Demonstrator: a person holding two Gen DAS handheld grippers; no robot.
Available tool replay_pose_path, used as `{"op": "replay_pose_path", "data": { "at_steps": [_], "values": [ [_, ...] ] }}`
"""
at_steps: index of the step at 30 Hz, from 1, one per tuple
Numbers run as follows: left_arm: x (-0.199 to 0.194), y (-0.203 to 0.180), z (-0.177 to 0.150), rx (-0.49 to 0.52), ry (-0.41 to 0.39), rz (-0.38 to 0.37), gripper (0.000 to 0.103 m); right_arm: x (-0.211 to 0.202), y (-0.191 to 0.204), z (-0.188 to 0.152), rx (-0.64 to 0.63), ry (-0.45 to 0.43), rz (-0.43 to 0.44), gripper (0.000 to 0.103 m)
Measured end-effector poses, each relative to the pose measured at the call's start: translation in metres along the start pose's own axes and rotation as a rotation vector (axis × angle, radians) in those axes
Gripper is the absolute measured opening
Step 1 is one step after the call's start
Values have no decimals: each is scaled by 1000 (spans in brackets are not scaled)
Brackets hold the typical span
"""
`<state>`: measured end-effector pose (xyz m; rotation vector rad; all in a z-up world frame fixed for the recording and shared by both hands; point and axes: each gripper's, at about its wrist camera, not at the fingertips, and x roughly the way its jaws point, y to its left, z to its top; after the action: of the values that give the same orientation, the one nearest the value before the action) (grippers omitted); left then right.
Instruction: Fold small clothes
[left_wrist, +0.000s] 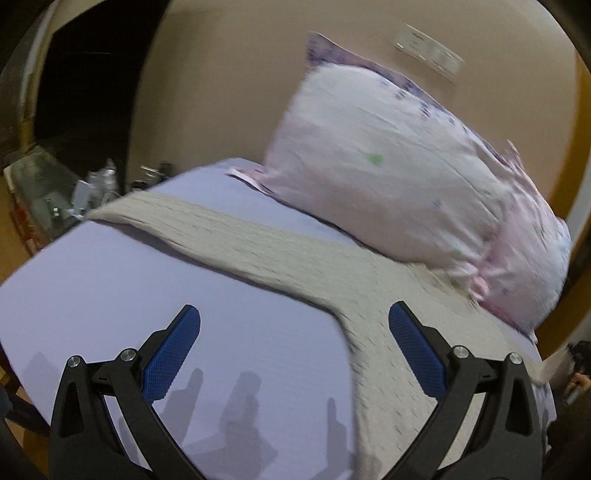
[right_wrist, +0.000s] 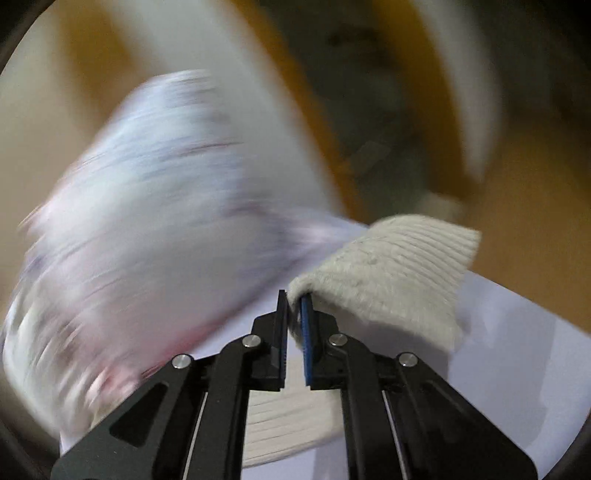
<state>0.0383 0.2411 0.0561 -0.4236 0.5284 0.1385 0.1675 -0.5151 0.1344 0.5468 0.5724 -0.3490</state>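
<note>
A beige knitted sweater (left_wrist: 280, 251) lies spread on the lilac bed sheet (left_wrist: 110, 288), one sleeve stretched toward the far left. My left gripper (left_wrist: 293, 314) is open and empty, hovering above the sheet by the sweater's underarm. In the right wrist view, my right gripper (right_wrist: 294, 301) is shut on the sweater's ribbed cuff end (right_wrist: 391, 269) and holds it lifted above the sheet (right_wrist: 517, 350). This view is heavily blurred by motion.
A large pale pink pillow (left_wrist: 399, 184) leans against the beige wall at the bed's head; it also shows blurred in the right wrist view (right_wrist: 155, 206). A cluttered side table (left_wrist: 85, 188) stands left of the bed. The bed edge drops off at the right.
</note>
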Motion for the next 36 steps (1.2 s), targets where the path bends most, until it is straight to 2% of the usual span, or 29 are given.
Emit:
{"op": "replay_pose_path", "data": {
  "at_steps": [2,3,6,8,10,11,13,15,17,21,26,27,28,29,30,31,32,34,35,36],
  "values": [
    [1,11,7,-26,-9,19,102,-16,80,-19,-168,6,159,6],
    [3,17,12,-45,-12,30,102,-20,107,-30,-221,19,220,6],
    [8,33,19,-116,-18,46,102,-31,202,-90,-398,134,447,7],
    [13,44,22,-172,-11,40,102,-21,256,-148,-525,317,569,12],
    [21,58,27,-236,2,30,102,-13,286,-195,-601,495,633,25],
    [25,65,28,-261,11,31,102,-15,293,-209,-621,539,650,29],
    [35,82,32,-323,36,33,101,-23,288,-210,-608,508,675,57],
    [46,95,35,-379,56,41,96,-32,272,-194,-568,432,669,71],
    [59,111,39,-450,78,41,90,-38,255,-175,-532,384,642,71],
    [79,139,45,-584,97,41,82,-35,219,-157,-462,370,574,73],
    [92,161,61,-652,66,76,78,-29,187,-148,-400,367,533,74],
    [96,165,66,-661,63,94,72,-29,182,-149,-393,368,532,75],
    [99,168,70,-662,66,122,57,-30,178,-150,-386,368,532,75],
    [105,170,75,-651,86,170,45,-28,175,-149,-380,368,532,75],
    [109,169,79,-644,105,190,18,-27,171,-149,-377,368,533,75],
    [112,165,83,-629,119,206,10,-26,169,-148,-375,367,531,75],
    [112,156,87,-603,115,203,9,-26,167,-148,-370,364,531,75],
    [108,113,102,-452,90,168,7,-24,162,-144,-359,347,521,75],
    [106,87,109,-372,77,134,7,-23,160,-142,-351,344,518,75],
    [102,45,114,-252,62,82,7,-21,158,-140,-341,341,516,75]
  ]
}}
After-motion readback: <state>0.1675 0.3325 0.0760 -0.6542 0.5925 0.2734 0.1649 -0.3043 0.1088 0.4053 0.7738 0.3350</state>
